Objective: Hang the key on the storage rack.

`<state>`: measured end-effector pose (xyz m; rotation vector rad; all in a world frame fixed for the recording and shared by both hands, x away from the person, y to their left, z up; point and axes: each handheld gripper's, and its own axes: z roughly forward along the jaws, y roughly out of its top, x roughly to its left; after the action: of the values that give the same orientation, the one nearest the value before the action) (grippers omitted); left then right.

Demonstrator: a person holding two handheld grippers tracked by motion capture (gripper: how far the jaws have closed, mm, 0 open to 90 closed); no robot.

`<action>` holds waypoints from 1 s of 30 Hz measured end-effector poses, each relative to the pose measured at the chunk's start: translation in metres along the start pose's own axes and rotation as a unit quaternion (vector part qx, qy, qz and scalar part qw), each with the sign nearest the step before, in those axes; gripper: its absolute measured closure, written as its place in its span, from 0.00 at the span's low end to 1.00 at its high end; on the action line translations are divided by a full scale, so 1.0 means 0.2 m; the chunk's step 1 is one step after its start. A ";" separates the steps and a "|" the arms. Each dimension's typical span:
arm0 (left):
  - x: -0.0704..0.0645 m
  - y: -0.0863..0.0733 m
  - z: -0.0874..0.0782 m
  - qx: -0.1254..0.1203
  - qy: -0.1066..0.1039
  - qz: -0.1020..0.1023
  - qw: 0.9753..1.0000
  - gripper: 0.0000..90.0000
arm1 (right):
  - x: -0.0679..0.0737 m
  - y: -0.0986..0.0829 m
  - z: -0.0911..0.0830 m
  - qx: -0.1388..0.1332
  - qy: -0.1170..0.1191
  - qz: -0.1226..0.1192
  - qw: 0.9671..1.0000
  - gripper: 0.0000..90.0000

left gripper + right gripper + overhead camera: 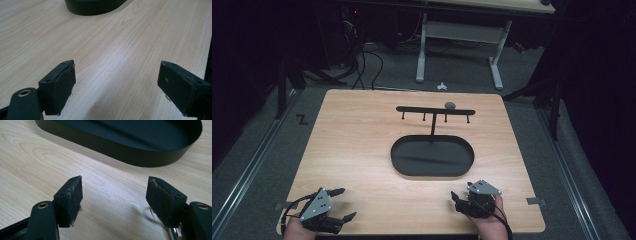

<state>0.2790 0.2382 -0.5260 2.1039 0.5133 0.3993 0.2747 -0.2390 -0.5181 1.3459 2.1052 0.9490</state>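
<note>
A black oval tray (432, 172) lies in the middle of the wooden table (357, 145). From its far side rises a thin black T-shaped rack (434, 111) with several short pegs under its bar. A small grey lump (450, 105) sits at the bar's right part. My left gripper (343, 204) rests at the near left corner, open and holding nothing (117, 85). My right gripper (461, 194) rests at the near right, just short of the tray, open as well (113, 200). The tray's wall (120, 143) stands close ahead of it, and the tray's edge (95, 6) also shows far ahead of the left gripper.
Bare wood lies between and ahead of both grippers. Beyond the table's far edge are a white desk frame (459, 45), cables on the floor and a small white object (441, 86). Metal rails (254, 160) run along both sides of the table.
</note>
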 end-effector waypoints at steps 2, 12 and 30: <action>0.00 0.00 0.00 0.000 0.000 0.000 1.000 0.17 | -0.01 0.00 -0.01 0.000 0.000 0.002 1.000 0.33; 0.01 0.00 0.00 -0.002 -0.001 -0.001 1.000 0.17 | -0.06 -0.01 -0.05 0.001 -0.010 0.004 1.000 0.35; 0.02 0.04 0.05 -0.006 -0.007 0.006 1.000 0.17 | -0.19 -0.06 -0.18 0.008 -0.045 0.027 0.999 0.32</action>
<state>0.2886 0.2281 -0.5251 2.0977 0.4894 0.3936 0.2574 -0.2878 -0.5030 1.4329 2.0236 0.8778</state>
